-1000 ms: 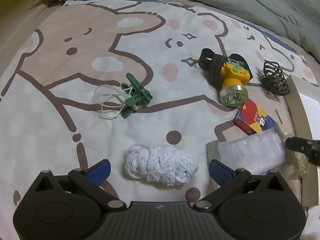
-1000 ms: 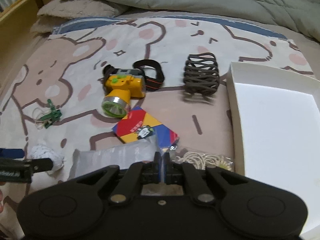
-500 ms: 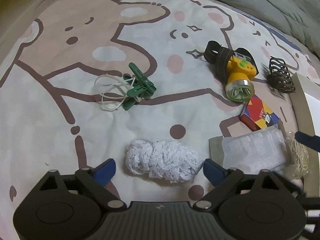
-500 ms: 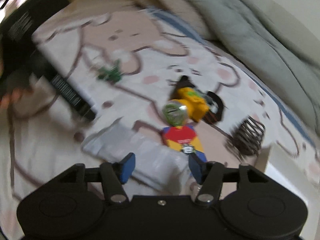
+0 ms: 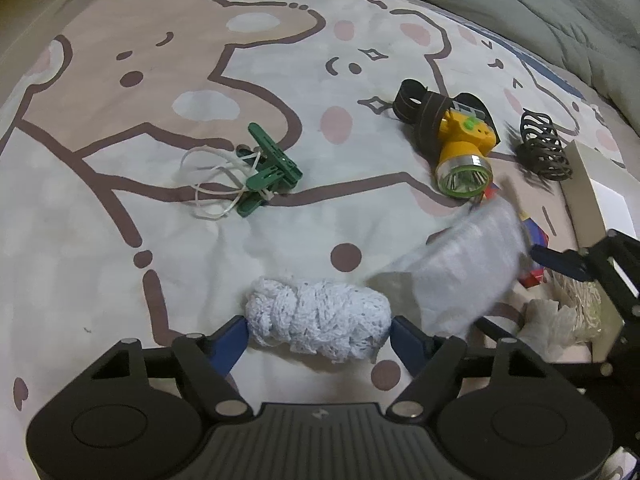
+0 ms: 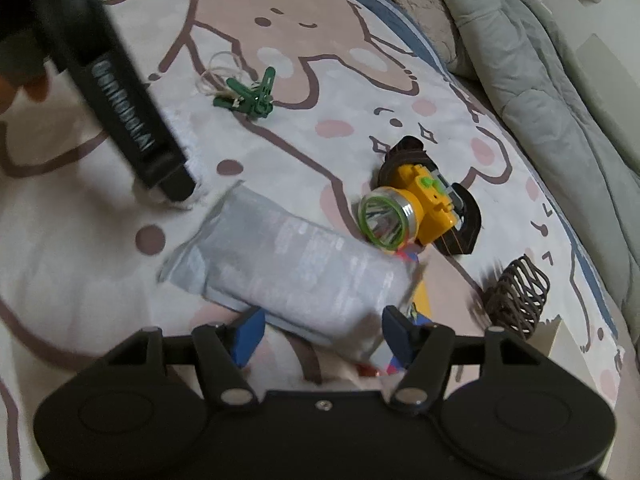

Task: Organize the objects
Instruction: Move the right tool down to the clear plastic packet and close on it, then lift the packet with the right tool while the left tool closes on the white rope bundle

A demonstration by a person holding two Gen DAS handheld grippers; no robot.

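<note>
Left claw: jaws closing around white crocheted yarn bundle lying on cartoon-printed bed sheet; blue pads at either end of bundle, firm grasp not yet confirmed.

Right claw: jaws parted, straddling silver-grey foil pouch; pads apparently not pressing it.

Risk: soft yarn compressing and slipping, or sheet fabric pinched along with it.

Risk: pouch overlapping red-and-blue printed card box, so a grasp could drag that box.

Farther: green plastic clothes pegs with white string, yellow headlamp with dark strap, brown wire coil, white cardboard box at right edge.
</note>
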